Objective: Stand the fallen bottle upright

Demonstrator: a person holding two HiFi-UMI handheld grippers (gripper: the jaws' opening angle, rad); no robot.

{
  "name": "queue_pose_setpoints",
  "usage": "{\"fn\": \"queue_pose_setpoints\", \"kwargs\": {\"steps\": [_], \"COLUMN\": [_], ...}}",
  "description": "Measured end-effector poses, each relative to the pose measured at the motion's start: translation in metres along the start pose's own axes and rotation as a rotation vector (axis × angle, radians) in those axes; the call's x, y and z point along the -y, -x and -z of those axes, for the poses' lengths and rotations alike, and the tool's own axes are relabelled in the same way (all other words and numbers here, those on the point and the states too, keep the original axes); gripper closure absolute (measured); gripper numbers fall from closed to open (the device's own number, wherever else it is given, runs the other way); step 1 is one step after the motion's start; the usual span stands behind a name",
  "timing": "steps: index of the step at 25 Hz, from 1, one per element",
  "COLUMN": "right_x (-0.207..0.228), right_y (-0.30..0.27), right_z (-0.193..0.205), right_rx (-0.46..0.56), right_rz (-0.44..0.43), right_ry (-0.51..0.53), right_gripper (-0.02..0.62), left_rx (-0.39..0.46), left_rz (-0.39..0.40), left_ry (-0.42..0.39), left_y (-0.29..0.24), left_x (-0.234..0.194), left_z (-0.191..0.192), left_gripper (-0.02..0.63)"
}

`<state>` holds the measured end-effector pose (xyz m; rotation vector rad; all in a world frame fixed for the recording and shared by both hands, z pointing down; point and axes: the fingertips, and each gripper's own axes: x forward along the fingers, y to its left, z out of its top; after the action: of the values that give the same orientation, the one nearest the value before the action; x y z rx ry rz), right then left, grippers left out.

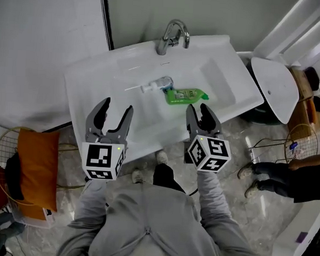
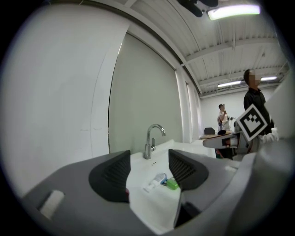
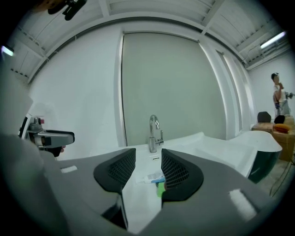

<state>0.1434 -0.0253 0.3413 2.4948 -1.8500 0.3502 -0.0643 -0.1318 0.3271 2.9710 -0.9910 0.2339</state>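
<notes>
Left claw (image 1: 118, 104) and right claw (image 1: 198, 107) are both released, empty. Green bottle (image 1: 186, 95) at 12 o'clock looks light, slick plastic; grab mid-body.

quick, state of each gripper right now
left gripper: jaws open, holding nothing
right gripper: jaws open by a narrower gap, holding nothing

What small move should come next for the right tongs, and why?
Probably ease the right tongs forward and down toward the green bottle. That bottle lies on its side in the sink, just beyond those tongs, whose jaws stand apart with nothing between them. A clear bottle lies beside it, so avoid knocking that.
</notes>
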Motion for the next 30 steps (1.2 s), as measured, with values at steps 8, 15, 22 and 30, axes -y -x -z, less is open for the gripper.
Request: {"fn": "queue_pose_setpoints", "kwargs": {"steps": [8,15,22,30], "right_x": [-0.017,-0.048,-0.044,-0.039], "right_y": [-0.109,-0.187,-0.229,-0.256], "right_z": [0.035,0.113,0.189,0.23], "right_rx": [-0.175,-0.358,-0.543,-0.634], "right_rz": [-0.248,-0.527,-0.666,-0.728], "right_ry": [0.218,0.708,1.001,1.156], "right_gripper": [0.434,0.42,0.41,0.403], "left_rx": [-0.035,-0.044,-0.066,-0.092], "left_rz": [-0.098,-0.2,-0.331,-0.443], "left_ry": [0.028,0.044,0.077,0.109], "left_y": [-0.033,-0.046,-0.033,-0.015], "left_x": [-0.017,-0.032,-0.056,-0.069], "left_z": [0.012,0.011,0.019,0.034], "left_gripper": [0.308,0.308,0.308,0.308]}}
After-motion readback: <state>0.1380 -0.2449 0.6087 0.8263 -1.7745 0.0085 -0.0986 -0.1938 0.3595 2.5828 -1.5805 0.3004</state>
